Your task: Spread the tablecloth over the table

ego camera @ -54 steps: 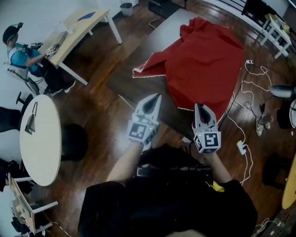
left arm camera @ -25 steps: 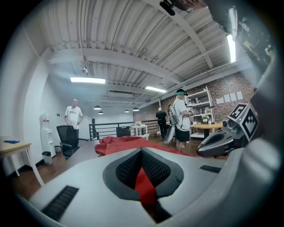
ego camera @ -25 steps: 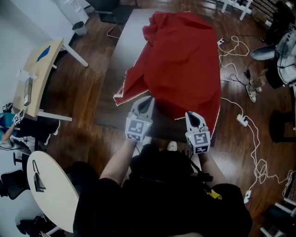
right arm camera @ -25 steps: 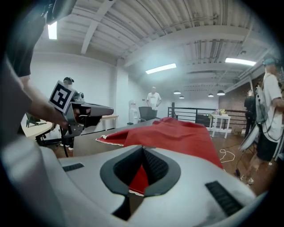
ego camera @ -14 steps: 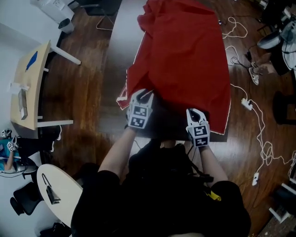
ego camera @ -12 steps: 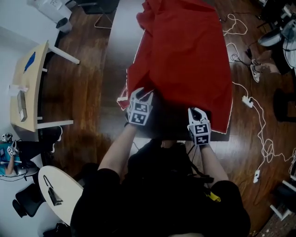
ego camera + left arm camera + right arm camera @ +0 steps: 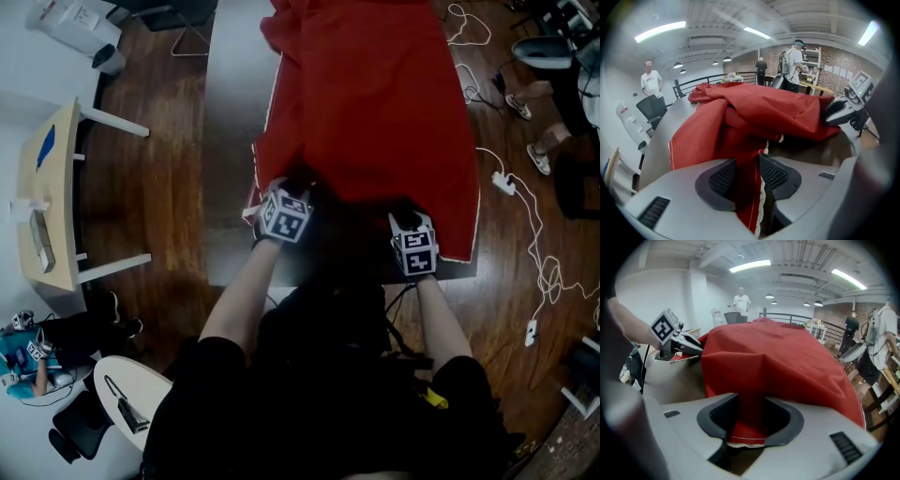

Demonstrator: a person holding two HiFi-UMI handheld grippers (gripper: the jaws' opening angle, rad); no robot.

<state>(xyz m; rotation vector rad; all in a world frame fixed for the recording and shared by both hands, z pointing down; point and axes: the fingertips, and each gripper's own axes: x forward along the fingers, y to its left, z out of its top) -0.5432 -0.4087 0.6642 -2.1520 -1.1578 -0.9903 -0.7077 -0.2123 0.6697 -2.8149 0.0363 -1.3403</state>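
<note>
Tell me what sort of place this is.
Probably a shared lab or workshop loft. A wooden floor carries trailing cables. There is a work desk beside the big table. A brick wall stands under strip lights on an exposed ceiling.

And here's the table (image 7: pixel 234 141) running straight away from the person, with the tablecloth (image 7: pixel 375 112) lying along its right side out to the right edge and a strip of tabletop bare on the cloth's left. At the near end, the left gripper (image 7: pixel 747 176) is at the cloth's near-left corner and the right gripper (image 7: pixel 750 417) at the near hem. They sit side by side but apart, each with jaws just eased open and hem between them. A desk (image 7: pixel 47 187) stands off to the left, a round table (image 7: pixel 127 398) sits near-left, and cables (image 7: pixel 534 281) trail over the floor on the right.
</note>
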